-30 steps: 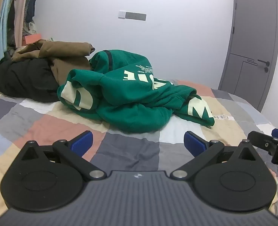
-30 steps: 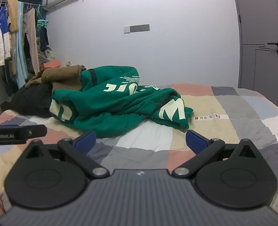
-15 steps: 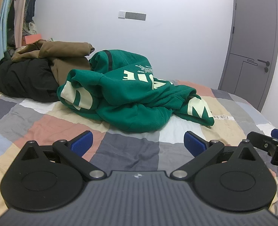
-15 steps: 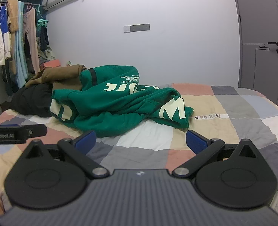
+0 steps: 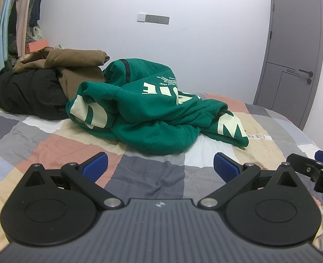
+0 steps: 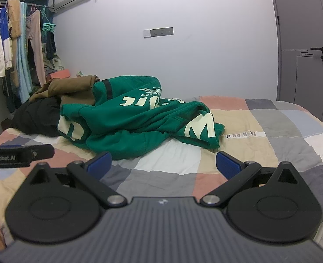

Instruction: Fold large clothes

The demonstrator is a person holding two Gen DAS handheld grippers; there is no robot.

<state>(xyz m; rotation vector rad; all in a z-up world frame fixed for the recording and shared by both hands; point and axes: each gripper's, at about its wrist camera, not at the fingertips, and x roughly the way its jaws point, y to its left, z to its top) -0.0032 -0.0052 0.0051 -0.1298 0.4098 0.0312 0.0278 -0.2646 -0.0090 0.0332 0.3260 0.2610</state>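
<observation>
No change of note was recorded over the preceding second: both views matched the earlier frames almost exactly, and the green sweatshirt (image 5: 152,114) lay in the same heap. The folding was therefore judged not to have been started; the approach step remained to be made.

The left gripper (image 5: 159,167) was held low over the patchwork bedspread (image 5: 148,175) with its blue pads (image 5: 95,166) set wide apart and nothing between them. The right gripper (image 6: 163,165) was held likewise, pads spread and empty, just beside the left one; part of each tool was seen at the edge of the other's view.

The green sweatshirt was found bunched in the middle of the bed, beyond both tools and untouched by either. Its cream lettering was creased and partly hidden, so hem, cuffs and collar could not be told apart with certainty. A lobe of cloth bearing a large cream letter (image 6: 202,125) was pushed out toward the right side and was judged the most reachable edge.

On the far left, the sweatshirt was pressed against a brown garment (image 5: 73,59) and a black garment (image 5: 27,92); a pull in that direction was judged likely to drag them. Open bedspread was available in front of the heap and to its right, toward the grey door (image 6: 304,43), and was judged sufficient for the garment to be spread flat
</observation>
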